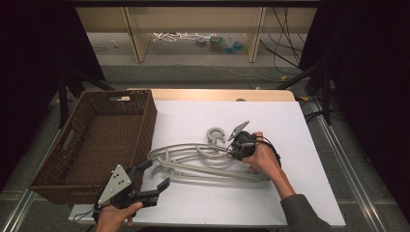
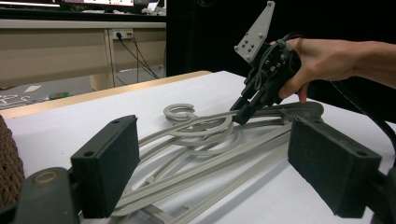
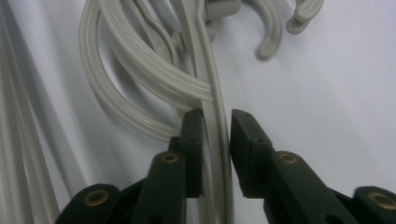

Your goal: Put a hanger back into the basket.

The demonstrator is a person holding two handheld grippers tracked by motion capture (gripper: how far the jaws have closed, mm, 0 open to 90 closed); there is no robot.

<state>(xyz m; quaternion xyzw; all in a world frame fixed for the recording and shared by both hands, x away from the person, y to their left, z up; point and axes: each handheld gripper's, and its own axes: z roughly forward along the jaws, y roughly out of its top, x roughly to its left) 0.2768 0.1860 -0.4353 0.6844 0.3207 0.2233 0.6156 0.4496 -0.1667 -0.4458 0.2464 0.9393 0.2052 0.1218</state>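
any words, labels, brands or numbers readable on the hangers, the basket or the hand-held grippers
None can be read.
Grey hangers: plain plastic, no marking visible.
Wicker basket: no tag or label.
Left hand-held gripper and right hand-held gripper: only screw holes and rivets, no lettering.
Screens at the top edge of the left gripper view: too blurred to read.

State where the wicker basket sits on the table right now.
In the high view, the wicker basket sits at the table's left edge, just left of the grey hangers, with the left gripper near its front right corner.
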